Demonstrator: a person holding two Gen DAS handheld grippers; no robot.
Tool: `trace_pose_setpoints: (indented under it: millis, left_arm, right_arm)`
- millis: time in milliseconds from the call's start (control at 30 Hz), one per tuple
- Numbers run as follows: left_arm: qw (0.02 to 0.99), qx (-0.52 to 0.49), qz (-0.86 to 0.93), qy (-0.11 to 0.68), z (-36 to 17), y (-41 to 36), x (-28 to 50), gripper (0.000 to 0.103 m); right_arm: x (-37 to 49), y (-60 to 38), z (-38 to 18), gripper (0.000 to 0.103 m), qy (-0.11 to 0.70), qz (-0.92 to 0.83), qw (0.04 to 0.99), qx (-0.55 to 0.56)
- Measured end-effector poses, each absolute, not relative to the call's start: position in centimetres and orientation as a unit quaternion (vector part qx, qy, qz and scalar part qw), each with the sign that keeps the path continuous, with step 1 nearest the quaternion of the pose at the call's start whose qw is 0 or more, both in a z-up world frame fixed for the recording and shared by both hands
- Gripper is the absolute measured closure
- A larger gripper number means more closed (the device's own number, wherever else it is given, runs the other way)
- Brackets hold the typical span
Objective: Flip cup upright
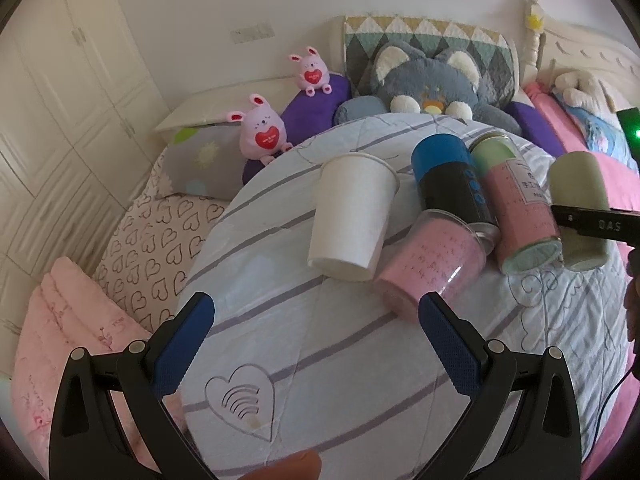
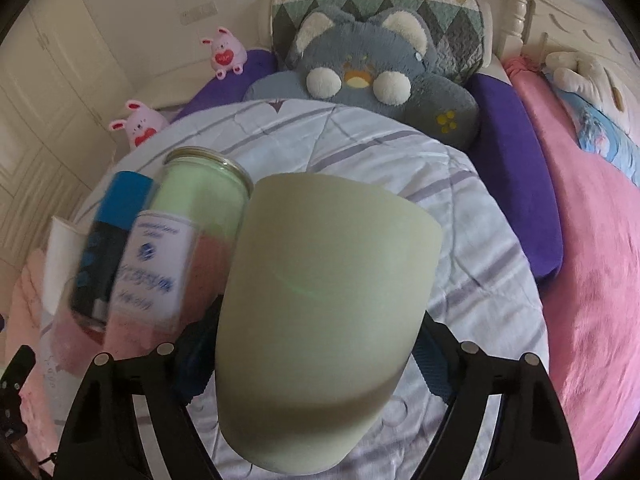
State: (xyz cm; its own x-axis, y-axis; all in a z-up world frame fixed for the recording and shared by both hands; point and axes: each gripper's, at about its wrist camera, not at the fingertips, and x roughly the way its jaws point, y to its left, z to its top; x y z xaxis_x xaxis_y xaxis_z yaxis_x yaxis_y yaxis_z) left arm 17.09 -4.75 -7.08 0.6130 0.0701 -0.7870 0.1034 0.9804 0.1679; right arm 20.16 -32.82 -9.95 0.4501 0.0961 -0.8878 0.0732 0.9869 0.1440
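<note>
A pale green cup (image 2: 320,320) lies on its side on the striped quilt, between the fingers of my right gripper (image 2: 316,356), which is shut on it. It also shows in the left wrist view (image 1: 580,208), with a right gripper finger (image 1: 596,226) across it. A white paper cup (image 1: 352,216) lies on its side in the middle of the quilt. My left gripper (image 1: 316,344) is open and empty, just in front of the paper cup and a pink clear cup (image 1: 432,264).
A blue-black can (image 1: 448,184) and a green-pink jar (image 1: 516,204) lie beside the cups. A grey plush cat (image 1: 424,84), two pink bunnies (image 1: 262,128) and purple pillows sit at the bed's head. A pink folded blanket (image 1: 60,344) lies left.
</note>
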Motion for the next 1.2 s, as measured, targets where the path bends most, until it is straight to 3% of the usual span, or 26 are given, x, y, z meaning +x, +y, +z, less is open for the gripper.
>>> trace_pose_setpoints:
  millis: [367,800,900,1000,1200]
  left_arm:
    - [0.901,0.087,0.013,0.425,-4.7,-0.5,10.9,0.0]
    - [0.893,0.078,0.019,0.444,-5.9,3.7,3.7,0.0]
    - [0.893,0.077,0.019,0.443,-5.8,3.8,2.8,0.0]
    - [0.893,0.076,0.019,0.442,-5.5,3.8,2.0,0.0]
    - [0.9,0.074,0.017,0.43,-4.1,3.2,0.7,0.0]
  right_arm:
    - [10.3,-29.0,-4.8,0.019,0.496,0.042,0.863,0.089]
    - [3.9,-17.3,-10.5,0.019,0.54,0.111,0.83,0.085]
    - [4.2,-16.6,-11.5,0.014,0.548,0.099,0.827,0.08]
    - [4.1,-16.4,-11.4,0.0,0.554,0.09,0.825,0.066]
    - [1.2,-17.0,-8.0,0.0,0.502,0.099,0.856,0.075]
